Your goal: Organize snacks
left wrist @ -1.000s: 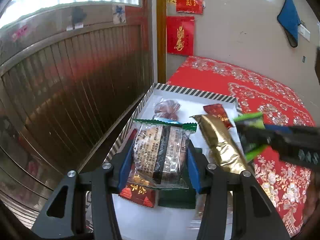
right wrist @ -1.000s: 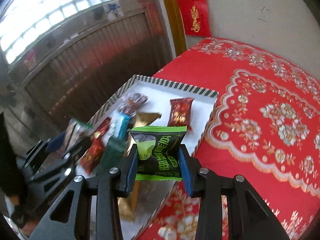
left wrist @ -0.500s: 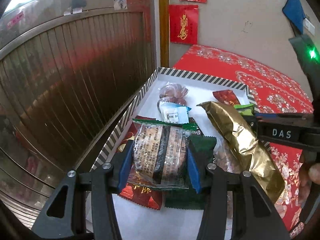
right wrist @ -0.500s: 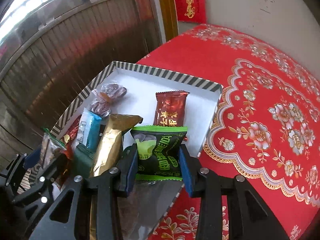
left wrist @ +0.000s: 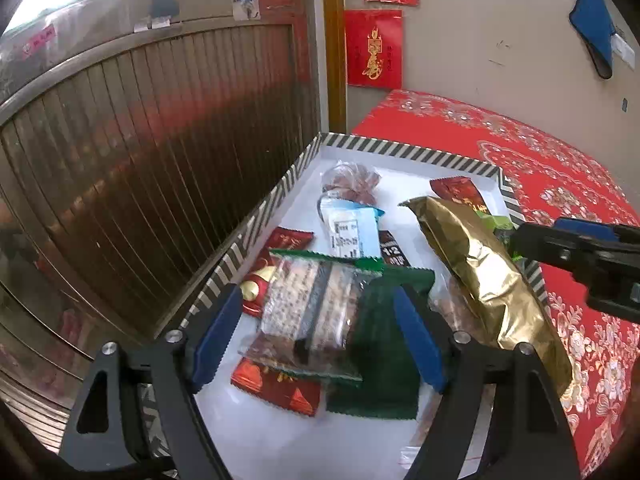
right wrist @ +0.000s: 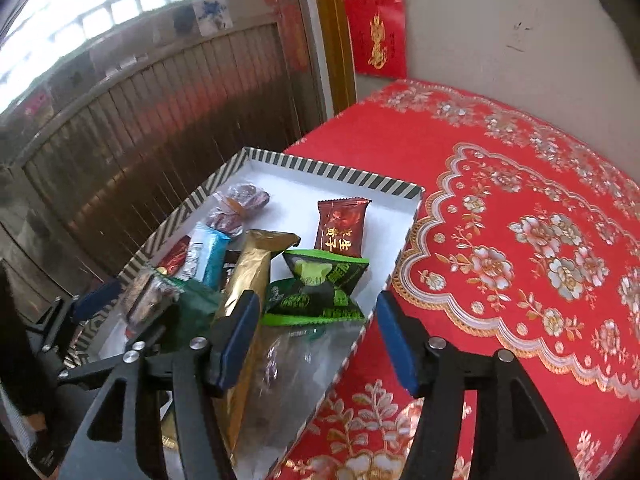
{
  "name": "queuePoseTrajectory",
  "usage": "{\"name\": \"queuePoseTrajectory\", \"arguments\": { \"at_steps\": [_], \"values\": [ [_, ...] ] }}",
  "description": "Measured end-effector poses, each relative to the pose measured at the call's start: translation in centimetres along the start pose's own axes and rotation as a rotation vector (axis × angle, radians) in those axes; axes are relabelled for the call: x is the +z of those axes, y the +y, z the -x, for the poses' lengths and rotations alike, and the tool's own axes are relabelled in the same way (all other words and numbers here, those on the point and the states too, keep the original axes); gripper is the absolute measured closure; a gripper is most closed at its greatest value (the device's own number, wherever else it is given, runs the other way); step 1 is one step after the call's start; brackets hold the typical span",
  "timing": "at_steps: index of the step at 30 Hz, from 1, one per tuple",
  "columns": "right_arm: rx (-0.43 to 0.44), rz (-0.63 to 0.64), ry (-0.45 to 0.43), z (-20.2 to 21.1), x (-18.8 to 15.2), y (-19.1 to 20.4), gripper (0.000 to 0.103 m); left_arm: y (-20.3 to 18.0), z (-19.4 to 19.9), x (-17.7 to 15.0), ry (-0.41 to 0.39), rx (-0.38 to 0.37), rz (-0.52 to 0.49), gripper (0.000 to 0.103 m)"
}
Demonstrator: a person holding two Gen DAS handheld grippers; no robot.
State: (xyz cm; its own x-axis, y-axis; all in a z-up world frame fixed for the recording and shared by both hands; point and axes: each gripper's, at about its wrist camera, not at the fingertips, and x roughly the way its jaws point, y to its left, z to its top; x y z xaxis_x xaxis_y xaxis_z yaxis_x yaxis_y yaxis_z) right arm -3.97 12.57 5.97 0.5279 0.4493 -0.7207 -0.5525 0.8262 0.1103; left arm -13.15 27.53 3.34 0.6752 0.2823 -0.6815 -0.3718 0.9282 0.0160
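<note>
I see the red flowered tablecloth point(right wrist: 520, 240) covering the table, and on its left edge the striped-rim box point(left wrist: 408, 151) with a white floor, set close against the ribbed brown door point(left wrist: 140, 168).

Inside the box the snacks lie in a loose heap. The long gold packet point(left wrist: 484, 276) is the biggest, running lengthways down the right half with its far end raised over the others. A dark green packet point(left wrist: 384, 344) lies flat in the near middle, and a red packet point(left wrist: 280, 390) pokes out beneath the heap at the near left. A light blue packet point(left wrist: 352, 232) sits further in, with a clear bag of brown sweets point(left wrist: 352, 180) behind it near the far wall. A small dark red packet point(right wrist: 342, 224) lies alone toward the far right corner.

My left gripper point(left wrist: 318, 328) has its jaws spread wide, gripping nothing; the clear biscuit packet point(left wrist: 312, 308) with the green trim lies between the blue pads, on top of the green and red packets, touching neither pad as far as I can tell.

My right gripper point(right wrist: 316, 332) is likewise spread wide and holds nothing. The bright green packet point(right wrist: 320, 284) lies loose in the box just ahead of it, crumpled, resting beside the gold packet.
</note>
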Motion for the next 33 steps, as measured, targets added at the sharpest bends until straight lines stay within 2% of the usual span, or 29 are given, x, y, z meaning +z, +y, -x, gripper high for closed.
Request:
{"name": "queuePoseTrajectory", "arguments": {
  "at_steps": [5, 8, 13, 16, 29, 33],
  "values": [
    [-0.061, 0.014, -0.114, 2.9, -2.1, 0.2, 0.022, -0.1, 1.6, -0.5, -0.048, -0.005, 0.031, 0.022],
    [-0.099, 0.010, -0.149, 3.9, -3.5, -0.2, 0.021, -0.3, 3.2, -0.7, -0.111, 0.023, 0.033, 0.015],
    [-0.093, -0.027, -0.160, 4.8, -5.7, -1.3, 0.021, -1.1, 5.4, -1.4, -0.189, 0.049, 0.046, 0.002],
    [-0.102, -0.030, -0.153, 5.3, -6.8, -1.5, 0.021, -2.0, 6.2, -1.9, -0.209, 0.076, 0.010, 0.001],
    [-0.098, -0.004, -0.176, 7.2, -8.3, -1.2, 0.021, -2.8, 8.3, -3.2, -0.223, 0.058, 0.002, 0.001],
    [-0.103, 0.004, -0.181, 7.3, -8.6, -0.9, 0.021, -3.3, 8.6, -3.6, -0.230, 0.080, -0.028, 0.001]
  ]
}}
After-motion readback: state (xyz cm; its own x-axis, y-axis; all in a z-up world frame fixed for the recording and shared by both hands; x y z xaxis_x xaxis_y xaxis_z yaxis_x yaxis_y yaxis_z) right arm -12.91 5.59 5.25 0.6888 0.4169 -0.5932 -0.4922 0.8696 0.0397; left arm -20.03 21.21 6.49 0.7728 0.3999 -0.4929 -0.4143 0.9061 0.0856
